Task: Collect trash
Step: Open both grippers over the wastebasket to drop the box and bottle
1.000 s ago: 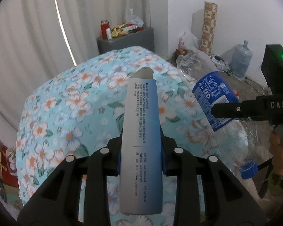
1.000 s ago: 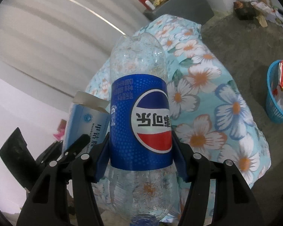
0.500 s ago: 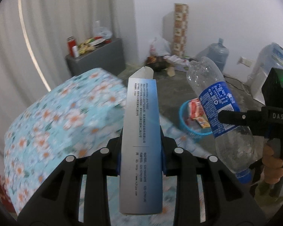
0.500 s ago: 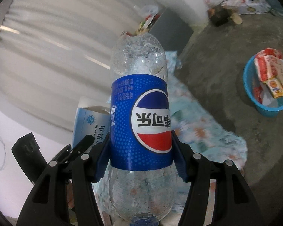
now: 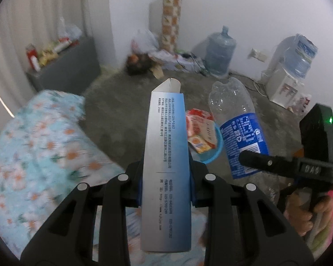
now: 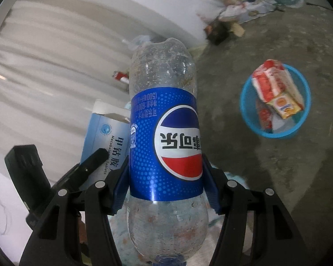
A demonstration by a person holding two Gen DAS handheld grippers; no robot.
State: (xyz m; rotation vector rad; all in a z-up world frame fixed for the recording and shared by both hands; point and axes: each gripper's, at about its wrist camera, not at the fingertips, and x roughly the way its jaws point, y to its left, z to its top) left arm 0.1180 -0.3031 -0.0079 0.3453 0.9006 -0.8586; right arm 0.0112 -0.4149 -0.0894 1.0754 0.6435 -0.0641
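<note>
My left gripper (image 5: 165,180) is shut on a long blue-and-white medicine box (image 5: 166,155), its open flap pointing away. My right gripper (image 6: 165,184) is shut on an empty Pepsi bottle (image 6: 164,146), held cap toward me. The bottle (image 5: 239,130) and the right gripper show at the right of the left wrist view; the box (image 6: 106,137) shows left of the bottle in the right wrist view. A blue trash basket (image 6: 299,124) holding red and orange wrappers stands on the concrete floor, ahead of both grippers; it also shows in the left wrist view (image 5: 213,153).
A floral-covered table (image 5: 33,155) lies at the left and below. A grey cabinet (image 5: 66,68) with clutter stands by the curtain. Water jugs (image 5: 219,51), a dispenser (image 5: 284,88), bags and a patterned roll (image 5: 171,15) line the far wall.
Both grippers have swung right, away from the floral table toward the floor. The blue basket has come into view and now lies straight ahead. Both grips are unchanged.
</note>
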